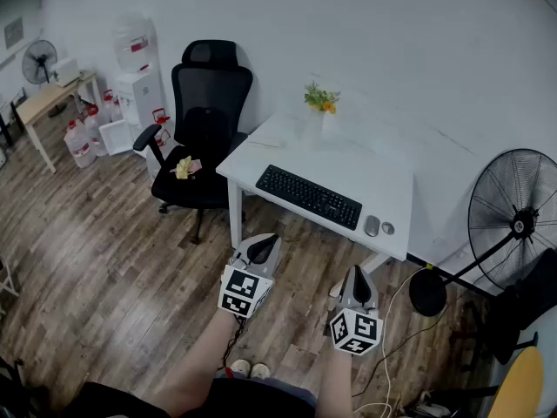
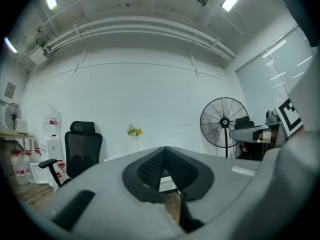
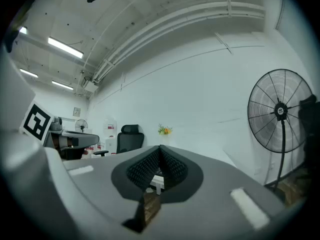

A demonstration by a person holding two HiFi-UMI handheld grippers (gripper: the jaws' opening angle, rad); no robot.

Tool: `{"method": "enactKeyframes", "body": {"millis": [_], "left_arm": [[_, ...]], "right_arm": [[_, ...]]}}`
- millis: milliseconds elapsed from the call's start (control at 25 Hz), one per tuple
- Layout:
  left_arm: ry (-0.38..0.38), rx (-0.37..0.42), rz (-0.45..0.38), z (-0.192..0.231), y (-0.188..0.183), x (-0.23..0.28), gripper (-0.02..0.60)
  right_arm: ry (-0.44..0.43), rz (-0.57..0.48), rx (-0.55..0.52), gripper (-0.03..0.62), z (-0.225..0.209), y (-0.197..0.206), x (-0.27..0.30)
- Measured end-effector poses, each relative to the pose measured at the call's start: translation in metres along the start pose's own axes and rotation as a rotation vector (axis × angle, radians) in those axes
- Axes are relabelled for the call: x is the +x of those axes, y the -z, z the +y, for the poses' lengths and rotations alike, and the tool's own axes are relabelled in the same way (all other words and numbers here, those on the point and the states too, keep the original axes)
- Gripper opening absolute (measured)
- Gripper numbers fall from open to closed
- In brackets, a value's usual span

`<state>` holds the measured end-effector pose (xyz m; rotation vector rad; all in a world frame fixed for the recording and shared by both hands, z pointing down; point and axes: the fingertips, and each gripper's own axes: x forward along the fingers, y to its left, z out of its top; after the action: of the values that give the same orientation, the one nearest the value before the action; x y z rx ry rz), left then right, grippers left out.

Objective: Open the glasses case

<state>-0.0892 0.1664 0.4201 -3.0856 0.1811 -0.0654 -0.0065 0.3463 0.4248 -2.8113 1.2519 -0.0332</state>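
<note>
**Both closed, both hanging back**

The left gripper point(image 1: 265, 240) and right gripper point(image 1: 358, 273) are hovering level, jaws pressing together on nothing, well short of the white desk point(image 1: 383, 177). The glasses case is proving too small to pick out there.

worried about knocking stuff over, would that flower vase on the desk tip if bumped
Probably tippy: the vase looks tall and narrow, with flowers spreading above it. Possibly fragile, though its material is too small to tell.
</note>
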Motion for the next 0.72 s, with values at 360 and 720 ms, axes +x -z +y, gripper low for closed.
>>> {"method": "enactKeyframes", "body": {"millis": [360,720], "left_arm": [[0.006,0.000,0.009,-0.0011,0.0040,0.0046,0.008],[-0.008,0.005,0.020,0.0007,0.0063,0.0070,0.008]], "right_arm": [[-0.002,-0.005,0.014,0.006,-0.0015,0.0007,0.0032],[-0.014,-0.003,0.022,0.008,-0.0033,0.0058,0.0078]]}}
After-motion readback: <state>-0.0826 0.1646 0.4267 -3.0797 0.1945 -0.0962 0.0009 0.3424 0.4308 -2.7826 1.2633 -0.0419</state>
